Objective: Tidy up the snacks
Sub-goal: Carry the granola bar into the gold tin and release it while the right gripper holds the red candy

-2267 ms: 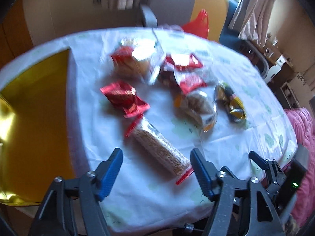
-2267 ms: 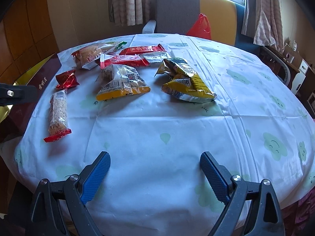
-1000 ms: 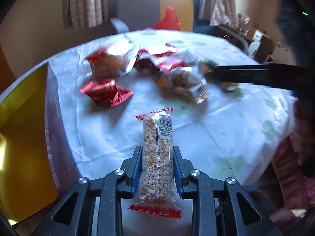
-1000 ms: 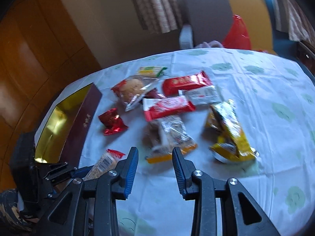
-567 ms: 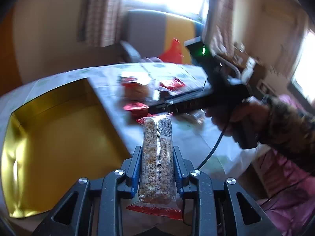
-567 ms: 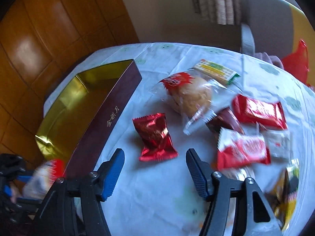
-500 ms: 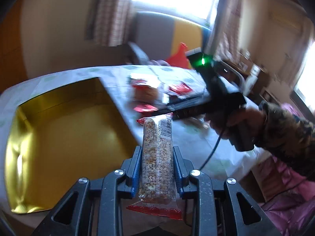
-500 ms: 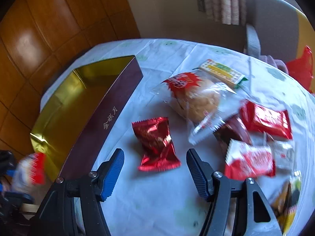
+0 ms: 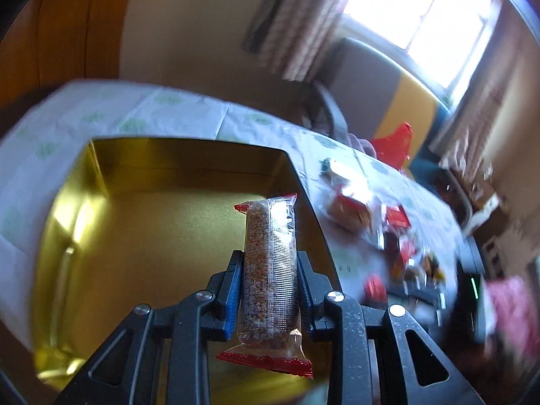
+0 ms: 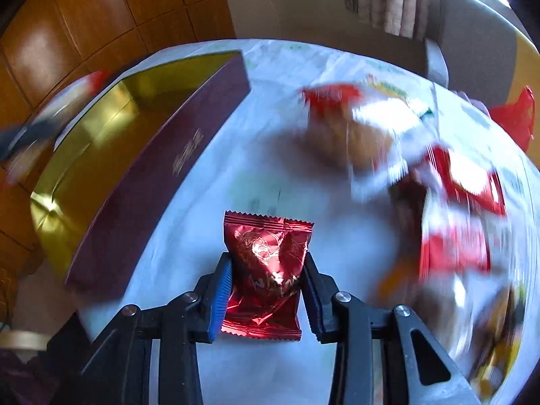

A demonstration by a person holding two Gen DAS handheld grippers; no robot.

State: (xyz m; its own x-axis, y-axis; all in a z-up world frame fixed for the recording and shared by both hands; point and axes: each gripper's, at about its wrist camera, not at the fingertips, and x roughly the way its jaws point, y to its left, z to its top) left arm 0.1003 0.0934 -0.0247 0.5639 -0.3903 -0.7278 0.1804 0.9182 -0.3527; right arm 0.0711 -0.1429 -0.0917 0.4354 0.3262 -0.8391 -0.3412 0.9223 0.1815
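Observation:
My left gripper (image 9: 269,266) is shut on a long clear-wrapped grain bar (image 9: 270,270) with red ends, held above the gold-lined box (image 9: 141,236). My right gripper (image 10: 266,270) is shut on a shiny red foil packet (image 10: 266,270) just over the white tablecloth (image 10: 256,135), to the right of the box's maroon side wall (image 10: 162,195). The box's gold inside (image 10: 101,128) shows no snacks where I can see it. Several more snack packets lie blurred on the table in the right wrist view (image 10: 371,135) and the left wrist view (image 9: 351,206).
The round table has a white cloth with green prints. A grey and yellow chair (image 9: 388,91) with a red bag (image 9: 393,145) stands behind it by the window. Wooden wall panels (image 10: 84,33) rise behind the box. The other gripper's body (image 9: 472,290) shows at the left wrist view's right edge.
My left gripper carried the grain bar left, over the box. My right gripper moved down to the red foil packet and shut on it.

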